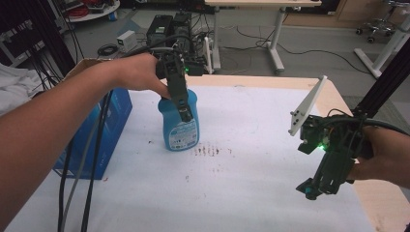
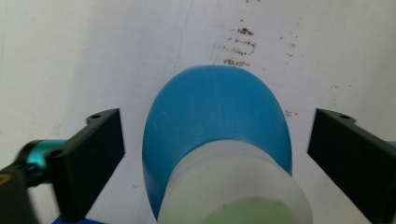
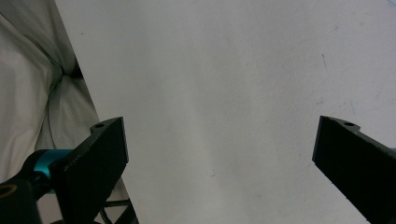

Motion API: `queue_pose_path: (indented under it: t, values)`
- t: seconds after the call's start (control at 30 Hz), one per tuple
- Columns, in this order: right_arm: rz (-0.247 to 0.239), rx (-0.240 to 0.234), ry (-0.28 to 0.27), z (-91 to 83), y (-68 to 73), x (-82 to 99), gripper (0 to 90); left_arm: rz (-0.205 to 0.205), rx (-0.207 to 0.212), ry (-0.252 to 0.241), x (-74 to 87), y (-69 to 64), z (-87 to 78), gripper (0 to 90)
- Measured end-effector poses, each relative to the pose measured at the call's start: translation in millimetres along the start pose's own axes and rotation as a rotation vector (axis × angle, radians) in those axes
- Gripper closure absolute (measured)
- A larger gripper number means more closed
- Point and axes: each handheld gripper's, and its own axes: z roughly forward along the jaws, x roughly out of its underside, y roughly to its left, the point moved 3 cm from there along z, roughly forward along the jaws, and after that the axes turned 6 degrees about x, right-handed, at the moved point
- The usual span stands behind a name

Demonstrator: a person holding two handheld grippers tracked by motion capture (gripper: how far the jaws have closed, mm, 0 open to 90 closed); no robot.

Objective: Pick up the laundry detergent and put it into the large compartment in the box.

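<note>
Left gripper (image 2: pixel 215 154) reaching over the blue bottle (image 2: pixel 215 126)
Its fingers are hanging apart around the white cap (image 2: pixel 236 186), not yet gripping; the right gripper (image 1: pixel 314 186) is waiting, fingers apart, above the bench (image 1: pixel 251 193).

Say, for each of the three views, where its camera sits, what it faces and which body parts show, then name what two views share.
High view: above the table, looking forward and down; both forearms, left gripper, right gripper.
Left gripper view: on the left gripper, looking down on the blue bottle between open jaws.
Right gripper view: on the right gripper, facing bare table; open jaws.
Shared: high and left gripper views show the bottle and brown stains.
</note>
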Motion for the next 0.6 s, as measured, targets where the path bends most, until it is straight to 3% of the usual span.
queue_pose_path:
  t: [0.6]
  values:
    - [0.004,0.0,0.002,0.8,-0.3,-0.7,2.5,-0.003,-0.018,0.009,1.2,2.2,2.7,14.5]
